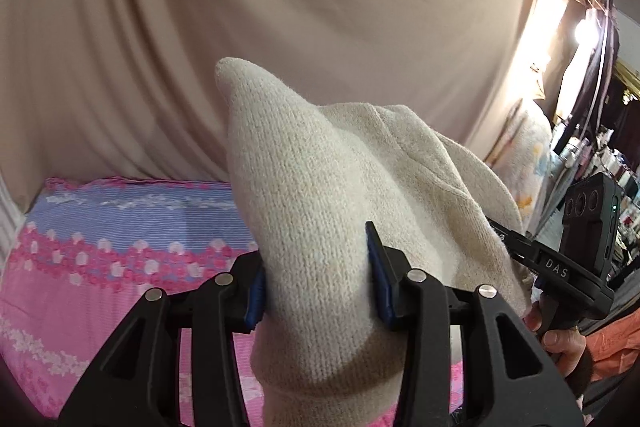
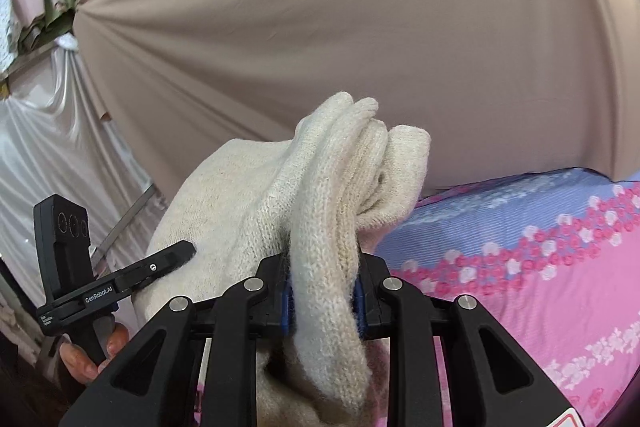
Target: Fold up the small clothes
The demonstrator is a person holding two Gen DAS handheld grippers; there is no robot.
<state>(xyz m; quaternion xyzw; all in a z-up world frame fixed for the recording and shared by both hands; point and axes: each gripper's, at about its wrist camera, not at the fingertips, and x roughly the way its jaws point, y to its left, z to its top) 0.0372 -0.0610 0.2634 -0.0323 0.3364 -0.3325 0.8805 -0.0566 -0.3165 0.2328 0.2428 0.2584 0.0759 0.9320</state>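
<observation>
Left gripper (image 1: 316, 283) is clamped on one bunch of the cream knit garment (image 1: 320, 187), right gripper (image 2: 322, 297) on another at 6 o'clock, lifted over the pink bedsheet (image 2: 560, 267). Mid-fold imo; next needs edges laid down even.

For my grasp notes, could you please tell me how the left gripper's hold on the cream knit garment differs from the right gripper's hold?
The left gripper stands wider, closed on one smooth, rounded fold of the cream knit garment; the right gripper is narrower, pinching several bunched layers. The fold in the left gripper rises to a single point, while the layers in the right gripper fan into separate rounded ends. Both have black fingers with blue pads and hold the garment above the pink and blue bedsheet.
</observation>
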